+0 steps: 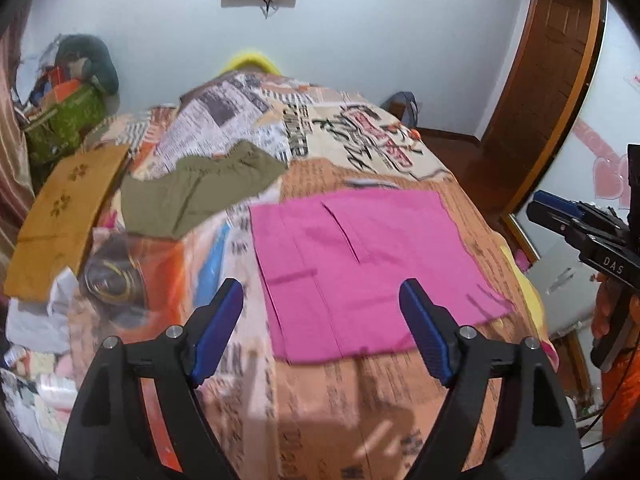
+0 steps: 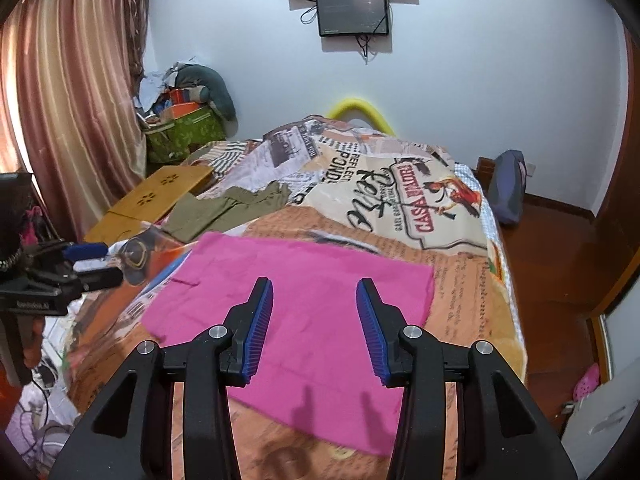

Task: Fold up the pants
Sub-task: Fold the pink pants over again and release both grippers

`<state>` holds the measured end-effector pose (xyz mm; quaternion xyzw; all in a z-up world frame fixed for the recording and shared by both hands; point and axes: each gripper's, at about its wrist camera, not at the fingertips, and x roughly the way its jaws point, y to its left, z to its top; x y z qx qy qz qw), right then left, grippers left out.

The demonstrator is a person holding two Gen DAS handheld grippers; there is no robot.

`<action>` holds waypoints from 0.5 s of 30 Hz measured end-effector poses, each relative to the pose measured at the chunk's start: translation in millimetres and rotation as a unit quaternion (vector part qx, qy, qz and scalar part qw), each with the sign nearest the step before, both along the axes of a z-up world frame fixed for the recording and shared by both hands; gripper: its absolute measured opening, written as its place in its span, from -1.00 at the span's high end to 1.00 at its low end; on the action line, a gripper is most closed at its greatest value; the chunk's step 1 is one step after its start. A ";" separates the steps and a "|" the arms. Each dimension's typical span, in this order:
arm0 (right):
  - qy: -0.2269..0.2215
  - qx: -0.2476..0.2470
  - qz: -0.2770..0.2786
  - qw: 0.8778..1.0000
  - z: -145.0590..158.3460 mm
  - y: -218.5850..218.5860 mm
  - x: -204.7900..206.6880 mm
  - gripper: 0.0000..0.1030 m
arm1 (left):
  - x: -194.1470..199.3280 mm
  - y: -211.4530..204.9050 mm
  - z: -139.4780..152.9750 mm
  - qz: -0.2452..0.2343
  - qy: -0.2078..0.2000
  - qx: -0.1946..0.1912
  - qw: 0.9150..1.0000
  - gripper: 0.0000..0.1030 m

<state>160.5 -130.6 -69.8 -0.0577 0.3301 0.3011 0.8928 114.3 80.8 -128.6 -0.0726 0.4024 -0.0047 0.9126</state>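
One folded pink pants, crosswise on bed

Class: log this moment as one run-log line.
folded pink pants: flat on patterned bed cover | left gripper: open, empty | right gripper: open, empty

Pink pants lie folded flat on the bed at frame center. The right tool hovers above them, jaws apart and empty. Olive clothing lies upper left.

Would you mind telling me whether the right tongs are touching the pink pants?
Apart. The right wrist view shows the right tongs open above the pink pants, their shadows on the cloth below.
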 end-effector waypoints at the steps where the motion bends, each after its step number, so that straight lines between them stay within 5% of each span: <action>1: 0.002 0.000 0.001 1.000 -3.0 1.4 -3.4 0.20 | -3.5 -1.3 -3.6 0.000 0.004 -0.004 1.000 -0.57; 7: 0.025 -0.013 0.010 1.000 -32.3 12.1 -14.2 0.17 | -11.1 -7.0 -36.8 -0.004 0.053 -0.055 0.997 -0.57; 15: 0.055 -0.029 0.015 0.998 -69.3 19.8 -13.4 0.17 | -9.3 -11.9 -78.1 0.001 0.111 -0.152 0.982 -0.57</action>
